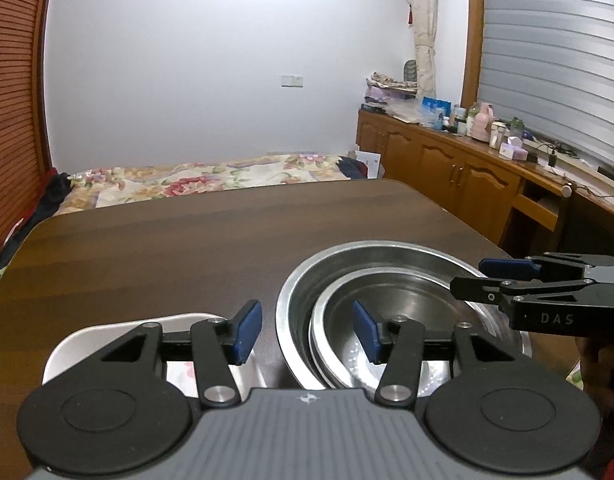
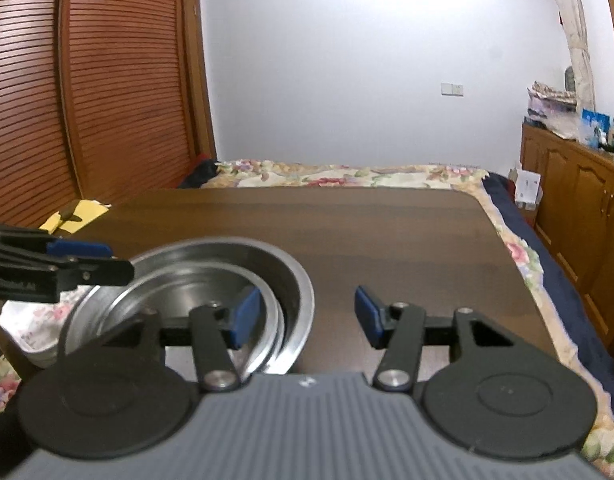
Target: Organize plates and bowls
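Silver steel bowls [image 1: 387, 280] on dark-brown woodgrain table [image 1: 187, 248]; floral bedspread [image 1: 211, 180].

The right gripper [image 2: 307, 316] was held with its jaws apart and empty, above a dark wooden table [image 2: 387, 232]. Two nested steel bowls [image 2: 211, 276] were seen at left, the left gripper [image 2: 87, 262] over their far-left rim.

Dark wood table [image 1: 187, 240], floral bedspread [image 1: 211, 180], louvred wardrobe doors [image 2: 119, 80], cluttered wooden sideboard [image 1: 459, 160]
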Demonstrator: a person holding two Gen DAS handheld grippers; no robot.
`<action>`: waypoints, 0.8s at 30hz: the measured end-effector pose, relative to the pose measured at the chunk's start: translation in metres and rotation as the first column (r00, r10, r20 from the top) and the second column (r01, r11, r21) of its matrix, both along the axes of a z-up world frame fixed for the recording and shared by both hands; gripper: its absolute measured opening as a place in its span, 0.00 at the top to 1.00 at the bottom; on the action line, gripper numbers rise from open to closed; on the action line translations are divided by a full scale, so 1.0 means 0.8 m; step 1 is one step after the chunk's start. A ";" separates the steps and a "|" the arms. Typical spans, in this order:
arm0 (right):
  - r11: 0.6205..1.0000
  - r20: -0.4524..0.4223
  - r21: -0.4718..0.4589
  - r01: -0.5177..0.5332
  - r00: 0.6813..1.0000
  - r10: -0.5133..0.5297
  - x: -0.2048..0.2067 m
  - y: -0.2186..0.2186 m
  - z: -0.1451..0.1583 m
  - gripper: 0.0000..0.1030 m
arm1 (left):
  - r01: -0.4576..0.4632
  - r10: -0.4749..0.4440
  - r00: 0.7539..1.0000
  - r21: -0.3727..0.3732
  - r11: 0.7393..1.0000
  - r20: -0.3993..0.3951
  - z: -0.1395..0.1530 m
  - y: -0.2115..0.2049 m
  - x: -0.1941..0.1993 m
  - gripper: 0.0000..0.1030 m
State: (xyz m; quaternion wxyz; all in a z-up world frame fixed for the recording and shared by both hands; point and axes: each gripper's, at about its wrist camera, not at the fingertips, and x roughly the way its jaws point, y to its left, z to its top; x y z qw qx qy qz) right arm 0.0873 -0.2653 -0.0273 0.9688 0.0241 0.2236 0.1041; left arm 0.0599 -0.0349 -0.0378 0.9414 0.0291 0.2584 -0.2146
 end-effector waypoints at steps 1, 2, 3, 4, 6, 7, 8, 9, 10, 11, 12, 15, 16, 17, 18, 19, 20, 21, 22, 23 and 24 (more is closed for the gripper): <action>1.000 -0.004 0.007 0.000 1.000 0.000 0.000 0.000 -0.002 0.47 | -0.002 0.002 1.000 -0.001 1.000 -0.001 -0.001 0.000 -0.001 0.49; 1.000 -0.007 0.013 -0.001 1.000 0.001 -0.002 0.001 -0.004 0.47 | -0.004 0.004 1.000 -0.001 1.000 -0.002 -0.002 0.000 -0.002 0.49; 1.000 -0.009 0.019 -0.001 1.000 0.002 -0.003 0.002 -0.005 0.47 | -0.007 0.007 1.000 0.000 1.000 -0.002 -0.002 -0.002 -0.005 0.49; 1.000 -0.010 0.026 -0.004 1.000 0.004 -0.004 0.003 -0.006 0.47 | -0.010 0.010 1.000 0.001 1.000 -0.001 -0.003 -0.002 -0.006 0.49; 0.999 -0.013 0.035 -0.010 1.000 0.011 -0.005 0.003 -0.008 0.47 | -0.012 0.012 1.000 0.005 1.000 0.002 -0.004 -0.003 -0.009 0.49; 0.999 -0.015 0.038 -0.013 1.000 0.014 -0.005 0.005 -0.009 0.47 | -0.013 0.013 1.000 0.005 1.000 0.000 -0.005 -0.003 -0.009 0.49; 0.999 -0.016 0.041 -0.016 1.000 0.016 -0.005 0.005 -0.010 0.47 | -0.014 0.014 1.000 0.003 1.000 -0.005 -0.004 -0.005 -0.008 0.49; 0.999 -0.017 0.043 -0.017 1.000 0.018 -0.006 0.006 -0.010 0.47 | -0.014 0.014 1.000 0.000 1.000 -0.010 -0.005 -0.005 -0.007 0.49; 0.999 -0.018 0.048 -0.018 1.000 0.019 -0.006 0.007 -0.011 0.47 | -0.012 0.012 1.000 -0.002 1.000 -0.014 -0.006 -0.006 -0.008 0.50; 0.998 -0.019 0.053 -0.019 1.000 0.020 -0.005 0.006 -0.011 0.47 | -0.008 0.008 1.000 -0.001 1.000 -0.015 -0.007 -0.008 -0.009 0.50; 0.998 -0.020 0.059 -0.020 1.000 0.021 -0.005 0.006 -0.012 0.47 | -0.007 0.007 1.000 0.002 1.000 -0.017 -0.008 -0.009 -0.009 0.52; 0.997 -0.022 0.068 -0.020 1.000 0.022 -0.006 0.008 -0.015 0.47 | -0.004 0.004 1.000 -0.001 1.000 -0.026 -0.010 -0.010 -0.008 0.54; 0.997 -0.024 0.072 -0.023 0.999 0.025 -0.005 0.008 -0.016 0.47 | -0.004 0.004 1.000 0.000 1.000 -0.027 -0.011 -0.011 -0.009 0.54; 0.997 -0.026 0.075 -0.025 0.999 0.027 -0.006 0.007 -0.016 0.47 | -0.005 0.005 1.000 0.001 1.000 -0.027 -0.012 -0.011 -0.009 0.54; 0.997 -0.027 0.077 -0.026 0.999 0.029 -0.006 0.008 -0.017 0.47 | -0.004 0.005 1.000 0.003 1.000 -0.028 -0.012 -0.012 -0.009 0.54; 0.996 -0.026 0.080 -0.028 0.999 0.030 -0.006 0.008 -0.017 0.47 | -0.005 0.005 1.000 0.003 1.000 -0.029 -0.013 -0.013 -0.010 0.54; 0.996 -0.025 0.082 -0.030 0.999 0.032 -0.007 0.009 -0.017 0.47 | -0.005 0.005 1.000 0.002 1.000 -0.028 -0.013 -0.013 -0.010 0.54; 0.996 -0.023 0.084 -0.032 0.999 0.034 -0.007 0.009 -0.017 0.47 | -0.004 0.004 1.000 0.002 1.000 -0.029 -0.013 -0.013 -0.010 0.54; 0.996 -0.021 0.084 -0.032 0.999 0.034 -0.007 0.009 -0.017 0.47 | -0.003 0.003 1.000 0.003 1.000 -0.030 -0.013 -0.014 -0.010 0.55; 0.996 -0.019 0.085 -0.033 0.999 0.035 -0.007 0.009 -0.018 0.47 | -0.002 0.002 1.000 0.004 1.000 -0.031 -0.014 -0.015 -0.010 0.55; 0.996 -0.017 0.086 -0.033 0.999 0.035 -0.007 0.010 -0.019 0.47 | -0.002 0.003 0.999 0.005 1.000 -0.032 -0.014 -0.016 -0.010 0.55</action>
